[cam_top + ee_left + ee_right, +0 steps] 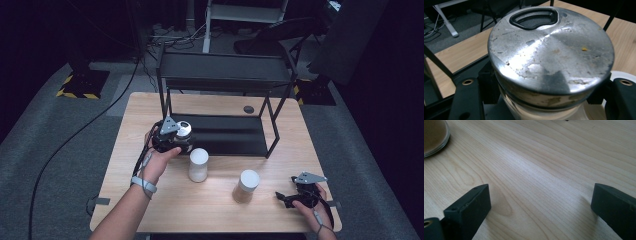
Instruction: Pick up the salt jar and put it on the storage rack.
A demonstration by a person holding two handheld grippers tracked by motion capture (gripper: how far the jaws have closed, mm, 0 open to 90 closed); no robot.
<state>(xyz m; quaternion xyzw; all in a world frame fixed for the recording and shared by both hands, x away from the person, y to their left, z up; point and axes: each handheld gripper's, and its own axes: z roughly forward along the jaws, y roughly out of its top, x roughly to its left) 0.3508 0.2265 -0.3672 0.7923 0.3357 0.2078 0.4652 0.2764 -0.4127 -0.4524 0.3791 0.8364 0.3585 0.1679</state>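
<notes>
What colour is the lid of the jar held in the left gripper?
Silver metal, worn and scratched: the lid shows best in the left gripper view.

Your left gripper (172,137) at the shelf rack's (225,75) front left corner, metal-lidded jar (549,50) between its jaws, two capped jars (198,164) (246,186) before the rack on the table (150,110), your right gripper (287,199) right of them.

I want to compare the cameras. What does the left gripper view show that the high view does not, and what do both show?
Left gripper view alone: the scratched metal lid close up, with its recessed handle, black jaws pressed on either side. High view alone: two white-lidded jars standing on the table, the black shelf rack, and the right hand-held gripper. Both: the jar in the left hand-held gripper.
</notes>
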